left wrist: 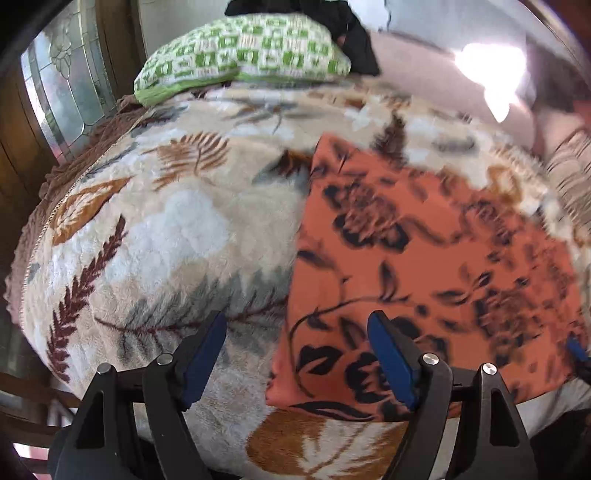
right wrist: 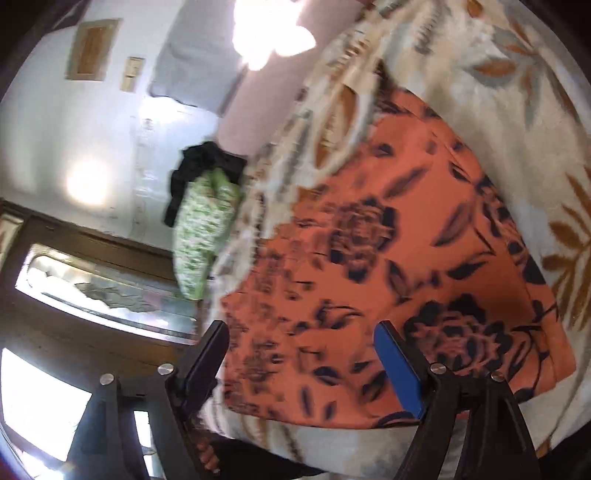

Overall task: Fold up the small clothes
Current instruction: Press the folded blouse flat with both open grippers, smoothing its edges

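Note:
An orange cloth with black flowers (left wrist: 424,266) lies flat on a fluffy leaf-patterned blanket (left wrist: 177,236). My left gripper (left wrist: 297,325) is open and empty, hovering over the cloth's near left edge. In the right wrist view the same cloth (right wrist: 388,273) fills the middle. My right gripper (right wrist: 301,332) is open and empty above the cloth's near edge. A blue tip of the right gripper (left wrist: 577,349) shows at the cloth's right edge in the left wrist view.
A green-and-white patterned pillow (left wrist: 243,55) with a black garment (left wrist: 347,33) on it lies at the far end of the bed. A wooden door with a leaded glass pane (left wrist: 62,92) stands at the left. The blanket (right wrist: 498,110) extends past the cloth.

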`<state>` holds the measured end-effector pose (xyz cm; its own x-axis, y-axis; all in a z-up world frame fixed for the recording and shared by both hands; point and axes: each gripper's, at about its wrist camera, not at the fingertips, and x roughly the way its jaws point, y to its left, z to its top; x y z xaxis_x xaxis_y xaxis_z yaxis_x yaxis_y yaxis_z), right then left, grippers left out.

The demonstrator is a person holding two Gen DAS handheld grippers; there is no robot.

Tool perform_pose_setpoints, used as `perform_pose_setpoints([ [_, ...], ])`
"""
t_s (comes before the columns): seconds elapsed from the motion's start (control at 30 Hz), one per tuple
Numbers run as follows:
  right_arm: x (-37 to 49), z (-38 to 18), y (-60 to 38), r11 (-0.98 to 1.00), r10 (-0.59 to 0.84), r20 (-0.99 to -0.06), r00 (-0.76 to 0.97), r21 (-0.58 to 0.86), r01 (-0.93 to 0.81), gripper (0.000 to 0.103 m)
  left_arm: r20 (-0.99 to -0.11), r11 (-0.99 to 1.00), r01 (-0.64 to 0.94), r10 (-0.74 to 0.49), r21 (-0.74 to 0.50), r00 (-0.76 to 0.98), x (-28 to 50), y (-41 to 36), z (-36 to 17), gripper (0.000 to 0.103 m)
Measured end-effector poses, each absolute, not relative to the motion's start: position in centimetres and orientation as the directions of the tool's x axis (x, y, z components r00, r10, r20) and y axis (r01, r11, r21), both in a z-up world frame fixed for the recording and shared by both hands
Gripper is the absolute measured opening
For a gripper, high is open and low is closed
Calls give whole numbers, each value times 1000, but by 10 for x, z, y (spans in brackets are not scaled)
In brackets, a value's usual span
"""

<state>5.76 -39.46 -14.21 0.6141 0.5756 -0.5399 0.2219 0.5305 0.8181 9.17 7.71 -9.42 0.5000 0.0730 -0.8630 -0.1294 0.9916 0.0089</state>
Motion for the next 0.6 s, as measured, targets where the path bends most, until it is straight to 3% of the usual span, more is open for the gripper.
perform_pose_setpoints([
  [0.07,53,-145,-402,441,585,-474,658,867,232,82,-875,991,-137,75,10,478,91,83,-102,80],
  [0.23,21,-109,-397,463,590,-416,692,876,132,83,-830,986,-162,69,-26,554,81,87,-77,80],
  [0.4,-15,-131,-385,371,605,-389,695,910,186,83,-805,992,-118,38,-40,592,78,68,-64,80],
  [0.5,-20,-148,-377,368,633,-418,651,903,221,83,-809,997,-73,22,-26,588,77,53,-66,80],
  [0.6,-10,-135,-379,384,633,-397,665,907,175,83,-807,999,-52,23,-9,590,75,44,-66,80],
])
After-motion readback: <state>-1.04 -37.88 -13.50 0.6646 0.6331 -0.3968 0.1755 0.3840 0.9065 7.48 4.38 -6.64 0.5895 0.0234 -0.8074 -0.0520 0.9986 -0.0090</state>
